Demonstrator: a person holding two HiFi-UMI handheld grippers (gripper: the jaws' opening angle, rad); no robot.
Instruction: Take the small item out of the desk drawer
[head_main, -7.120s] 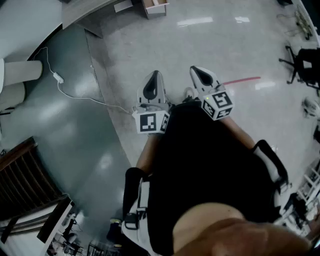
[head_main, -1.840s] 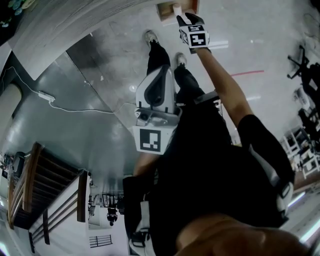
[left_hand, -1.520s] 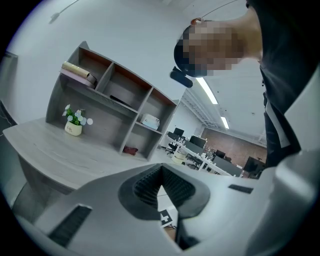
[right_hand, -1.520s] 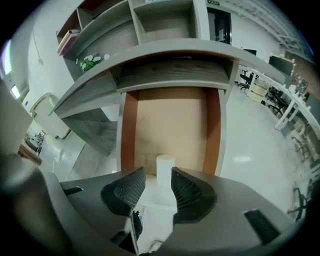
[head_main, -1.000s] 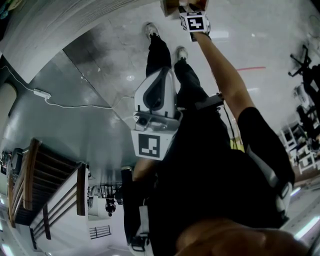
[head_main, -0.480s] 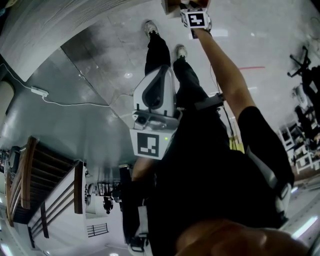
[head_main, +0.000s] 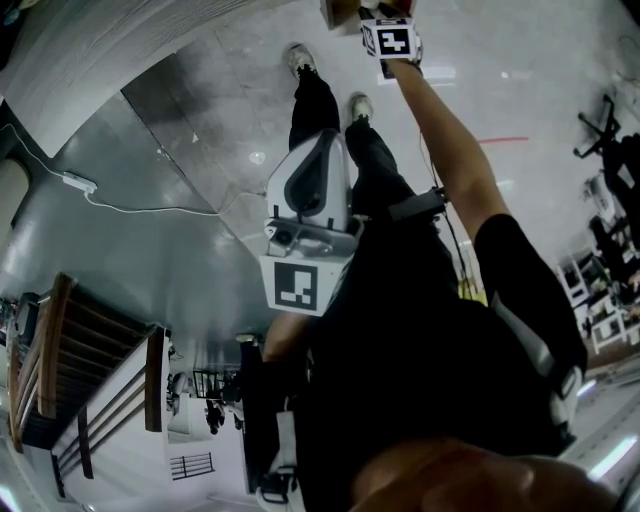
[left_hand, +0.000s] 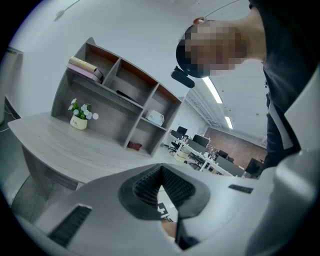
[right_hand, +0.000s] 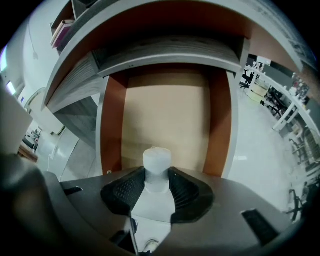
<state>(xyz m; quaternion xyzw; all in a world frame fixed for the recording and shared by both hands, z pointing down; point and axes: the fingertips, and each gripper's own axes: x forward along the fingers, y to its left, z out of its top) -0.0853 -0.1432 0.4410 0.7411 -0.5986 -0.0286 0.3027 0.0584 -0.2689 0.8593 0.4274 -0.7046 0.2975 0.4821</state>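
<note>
The desk drawer (right_hand: 165, 112) stands pulled out, with orange-brown side walls and a bare tan bottom; in the head view it is only a sliver at the top edge (head_main: 338, 10). My right gripper (right_hand: 157, 186) is shut on a small white bottle with a white cap (right_hand: 157, 159), held upright over the drawer's near end. In the head view that gripper (head_main: 378, 18) reaches far forward on an outstretched arm. My left gripper (head_main: 322, 150) is held close to the body, well back from the drawer. Its pads (left_hand: 145, 186) meet at the tip with nothing between them.
A grey desk top (left_hand: 65, 147) carries a shelf unit (left_hand: 117, 92) and a small flower pot (left_hand: 78, 121). A white cable (head_main: 140, 205) runs across the floor at left. The person's shoes (head_main: 300, 58) stand before the drawer. Office chairs (head_main: 610, 140) sit at right.
Seven seconds ago both grippers hung low before the body. The right arm has since stretched out to the drawer; over the last half second it has hardly moved. The left stays near the body.
</note>
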